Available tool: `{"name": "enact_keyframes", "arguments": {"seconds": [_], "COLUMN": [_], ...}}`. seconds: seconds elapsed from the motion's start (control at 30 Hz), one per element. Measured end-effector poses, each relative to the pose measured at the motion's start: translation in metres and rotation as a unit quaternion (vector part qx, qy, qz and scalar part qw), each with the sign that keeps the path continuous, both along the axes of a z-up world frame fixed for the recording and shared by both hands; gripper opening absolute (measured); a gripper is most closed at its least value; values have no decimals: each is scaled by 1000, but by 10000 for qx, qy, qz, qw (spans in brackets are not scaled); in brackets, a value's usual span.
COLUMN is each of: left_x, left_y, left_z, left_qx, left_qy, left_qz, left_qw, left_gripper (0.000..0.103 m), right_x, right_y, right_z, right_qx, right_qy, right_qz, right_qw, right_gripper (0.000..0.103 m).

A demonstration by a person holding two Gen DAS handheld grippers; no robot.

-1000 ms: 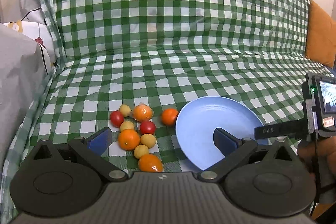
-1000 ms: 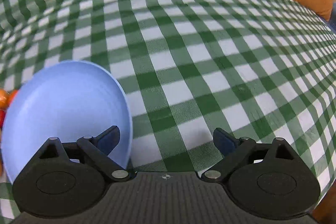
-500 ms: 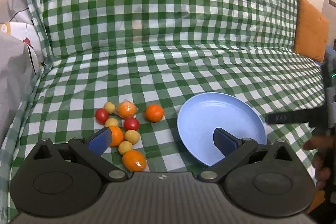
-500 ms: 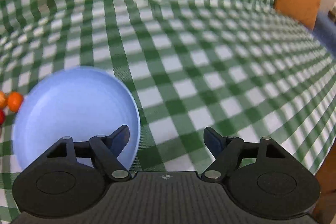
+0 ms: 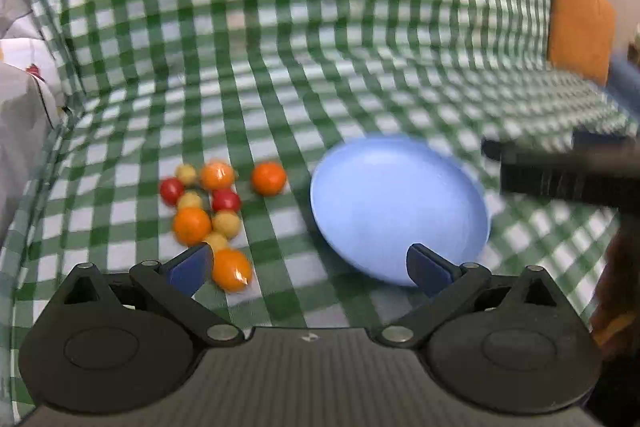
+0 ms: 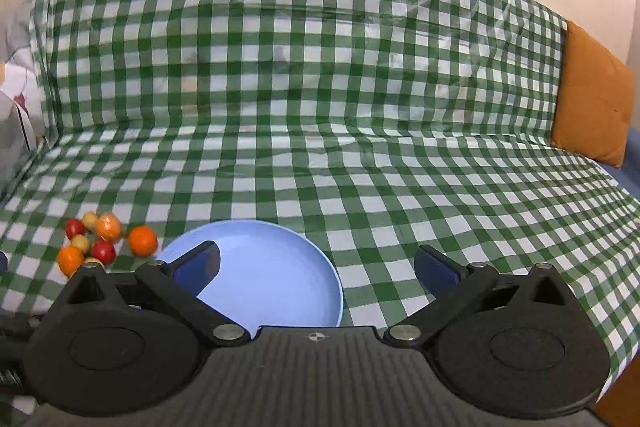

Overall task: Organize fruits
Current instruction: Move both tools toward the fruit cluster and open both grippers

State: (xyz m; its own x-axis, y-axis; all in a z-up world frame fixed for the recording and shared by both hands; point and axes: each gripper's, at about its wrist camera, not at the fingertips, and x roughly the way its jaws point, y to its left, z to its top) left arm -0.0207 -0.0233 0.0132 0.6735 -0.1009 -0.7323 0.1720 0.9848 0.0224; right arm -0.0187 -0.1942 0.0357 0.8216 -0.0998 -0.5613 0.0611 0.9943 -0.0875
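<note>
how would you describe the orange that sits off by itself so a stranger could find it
Start at the round blue plastic plate on the green-and-white checked cloth. Left of it lies a cluster of small fruits. The lone round orange sits between plate and cluster, touching neither.

Left gripper (image 5: 309,269): matte black ribbed body, two round black discs with recessed circles, black linkage bars being pinned by silver round screws, dark blue pads (image 5: 188,267) on fingertips, small white emblem being shown on centre ridge. Right gripper (image 6: 316,267): same black ribbed housing, twin discs, silver screws, dark blue pads (image 6: 436,269), white compass-like emblem. Its blurred black side being seen from left wrist view.
</note>
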Motion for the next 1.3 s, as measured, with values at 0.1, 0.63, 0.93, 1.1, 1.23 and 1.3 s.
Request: {"name": "enact_keyframes", "arguments": {"seconds": [0.1, 0.63, 0.93, 1.1, 1.23, 1.3], "left_x": [11, 30, 28, 29, 29, 29], "left_y": [2, -12, -11, -10, -8, -7], "left_z": [-3, -7, -11, -12, -11, -11], "left_qx": [-144, -247, -287, -263, -186, -192], "left_qy": [82, 229, 190, 152, 62, 74], "left_qz": [118, 190, 11, -26, -2, 20], "left_qw": [9998, 9993, 9994, 9995, 9998, 9998], "left_gripper": [103, 103, 103, 103, 103, 103], "right_x": [4, 16, 10, 12, 12, 13], "right_y": [-3, -8, -6, -3, -8, -10], "right_z": [1, -19, -24, -28, -28, -29], "right_qx": [-32, -95, -118, -137, -119, -100], "right_qy": [62, 539, 408, 496, 549, 579], "right_qz": [10, 152, 441, 488, 432, 397], "right_qw": [10000, 9984, 9981, 9975, 9975, 9975], "right_gripper": [102, 102, 102, 99, 97, 97]}}
